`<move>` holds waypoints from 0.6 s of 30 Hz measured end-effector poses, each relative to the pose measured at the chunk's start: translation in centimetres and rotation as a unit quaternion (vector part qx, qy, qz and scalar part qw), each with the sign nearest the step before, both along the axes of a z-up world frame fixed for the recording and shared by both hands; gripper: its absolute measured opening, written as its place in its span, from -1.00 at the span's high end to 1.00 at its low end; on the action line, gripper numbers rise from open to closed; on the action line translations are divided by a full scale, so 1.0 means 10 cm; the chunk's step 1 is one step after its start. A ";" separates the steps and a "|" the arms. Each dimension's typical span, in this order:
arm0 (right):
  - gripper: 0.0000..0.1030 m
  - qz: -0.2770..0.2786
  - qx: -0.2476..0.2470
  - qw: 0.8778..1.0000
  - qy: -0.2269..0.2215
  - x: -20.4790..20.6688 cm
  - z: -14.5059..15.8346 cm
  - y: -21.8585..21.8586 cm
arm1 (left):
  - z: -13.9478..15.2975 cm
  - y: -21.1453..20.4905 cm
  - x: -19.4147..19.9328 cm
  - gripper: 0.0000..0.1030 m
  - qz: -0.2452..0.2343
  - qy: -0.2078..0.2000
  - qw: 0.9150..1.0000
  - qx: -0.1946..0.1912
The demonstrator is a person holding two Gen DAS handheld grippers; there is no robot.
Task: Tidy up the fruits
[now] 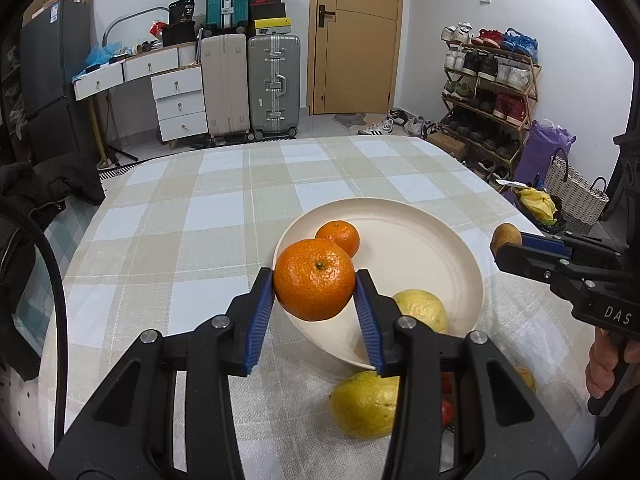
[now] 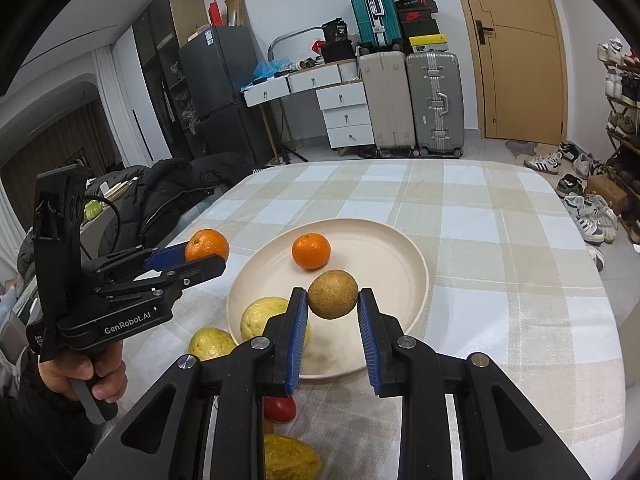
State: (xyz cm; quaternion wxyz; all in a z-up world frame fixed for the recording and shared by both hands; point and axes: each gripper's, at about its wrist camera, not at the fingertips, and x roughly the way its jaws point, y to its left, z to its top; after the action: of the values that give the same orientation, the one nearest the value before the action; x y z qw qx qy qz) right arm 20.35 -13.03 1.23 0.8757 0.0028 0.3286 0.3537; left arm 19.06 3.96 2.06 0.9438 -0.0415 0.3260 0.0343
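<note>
My left gripper [image 1: 315, 280] is shut on a large orange [image 1: 314, 279] and holds it above the near-left rim of a cream plate [image 1: 432, 256]. A smaller orange [image 1: 338, 237] and a yellow lemon [image 1: 422, 309] lie on the plate. Another lemon [image 1: 366, 404] lies on the cloth in front of the plate. My right gripper [image 2: 333, 295] is shut on a brown round fruit [image 2: 333, 294] above the plate [image 2: 400, 264]; it also shows in the left wrist view [image 1: 507, 240]. The left gripper with its orange [image 2: 207, 245] shows at the left of the right wrist view.
The table carries a beige and white checked cloth [image 1: 224, 208]. A red fruit [image 2: 280, 408] and a yellow fruit [image 2: 290, 458] lie near the front edge, partly hidden by my right gripper. A black coat [image 2: 168, 196] lies beside the table's left side.
</note>
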 end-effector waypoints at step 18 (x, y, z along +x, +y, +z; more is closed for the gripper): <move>0.49 0.003 -0.022 0.999 0.036 0.21 -0.29 0.13 | -0.34 -0.06 0.38 0.27 -0.012 0.038 0.999 0.000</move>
State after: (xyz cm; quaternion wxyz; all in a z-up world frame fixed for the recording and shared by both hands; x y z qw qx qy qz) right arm 22.44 -11.77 -1.65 0.8620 -0.0050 0.3680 0.3486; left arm 22.86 3.35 -1.37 0.9312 -0.0366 0.3617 0.0248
